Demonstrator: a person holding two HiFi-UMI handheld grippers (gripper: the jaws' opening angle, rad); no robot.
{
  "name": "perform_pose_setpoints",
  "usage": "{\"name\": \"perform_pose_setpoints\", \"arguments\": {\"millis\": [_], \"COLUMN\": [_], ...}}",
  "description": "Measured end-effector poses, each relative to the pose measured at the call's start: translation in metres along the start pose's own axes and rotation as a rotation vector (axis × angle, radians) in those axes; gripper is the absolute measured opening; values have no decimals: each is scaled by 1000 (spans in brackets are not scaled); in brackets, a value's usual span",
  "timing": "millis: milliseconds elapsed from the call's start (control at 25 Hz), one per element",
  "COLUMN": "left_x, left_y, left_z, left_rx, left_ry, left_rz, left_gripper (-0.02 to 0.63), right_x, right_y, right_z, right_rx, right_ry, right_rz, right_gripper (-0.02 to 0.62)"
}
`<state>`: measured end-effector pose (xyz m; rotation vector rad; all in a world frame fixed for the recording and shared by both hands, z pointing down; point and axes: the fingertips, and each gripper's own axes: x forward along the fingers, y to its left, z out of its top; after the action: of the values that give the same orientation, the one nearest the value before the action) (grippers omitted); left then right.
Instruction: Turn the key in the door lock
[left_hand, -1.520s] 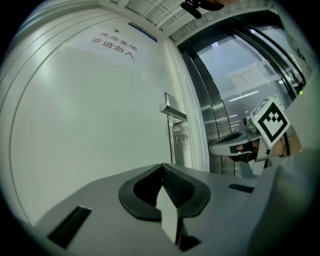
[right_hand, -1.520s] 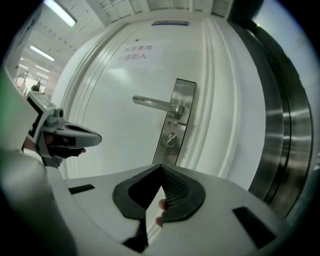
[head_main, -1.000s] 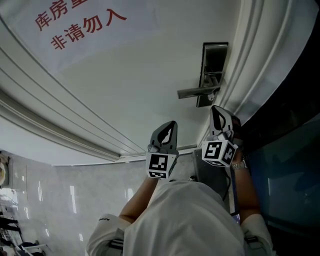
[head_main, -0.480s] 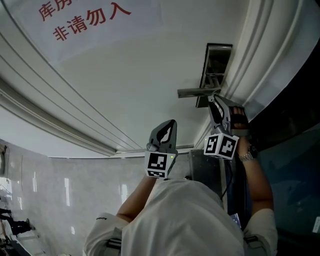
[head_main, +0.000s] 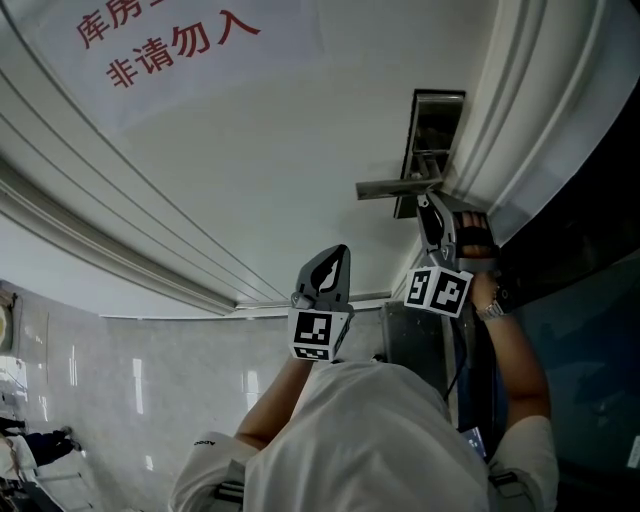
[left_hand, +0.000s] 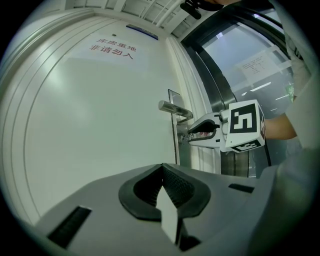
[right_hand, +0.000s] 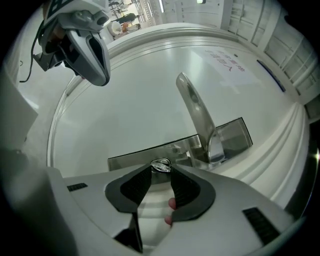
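Note:
A white door carries a steel lock plate with a lever handle. In the right gripper view a key with its ring sticks out of the lock plate below the handle. My right gripper has just been opening; its jaws stand apart with the key ring between the tips. The same gripper sits just under the handle in the head view, where the key is hidden. My left gripper hangs back left of the lock, shut on nothing.
A paper sign with red characters is stuck on the door's upper part. Raised door mouldings run across it. A dark glass panel borders the door frame on the right. Pale tiled floor lies below.
My right gripper has moved up closer to the lock under the handle and rolled, its marker cube showing a different tilt. The left gripper has stayed in place.

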<state>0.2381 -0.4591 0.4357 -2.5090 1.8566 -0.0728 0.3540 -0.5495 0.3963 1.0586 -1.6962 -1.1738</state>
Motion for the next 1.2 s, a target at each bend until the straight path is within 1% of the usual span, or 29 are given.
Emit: {"name": "perform_pose_setpoints", "arguments": {"millis": [120,360,520,680,720,840,920,1080,1200], "left_x": [-1,0,-1,-2,-2,-3,-4,-5,-5], "left_y": [1,2,3,5,5,6,7,6,7], "left_z": [-1,-1,-3,-4,-4,-5,-6,-7,-7], "left_rx": [0,0,-4,-4,-3,-4,-5,-5,-6], "left_ry": [3,4,9,8,9,12,14,14,15], "left_rz": [-1,-7,-9,-7,-7,-6,-3,-6,-5], "left_gripper": [9,8,9,8,9,9,8,8,8], "right_x": [0,1,1,1,1,-1,1,2,2], "right_y": [0,-3,-5,-7,-7,-9,-9,-9,-10], "right_z": [0,-1,-1,-1,-1,-1,-1,-5,-7], "right_rx": [89,285,482,725,769,855,935,1177,1329], "right_ry": [11,34,35,25,23,21,-5,-38,-54], "right_rz": [0,-35,-28,7,13,20,27,80,102], "right_gripper": [120,117,114,112,112,112,112,112,110]}}
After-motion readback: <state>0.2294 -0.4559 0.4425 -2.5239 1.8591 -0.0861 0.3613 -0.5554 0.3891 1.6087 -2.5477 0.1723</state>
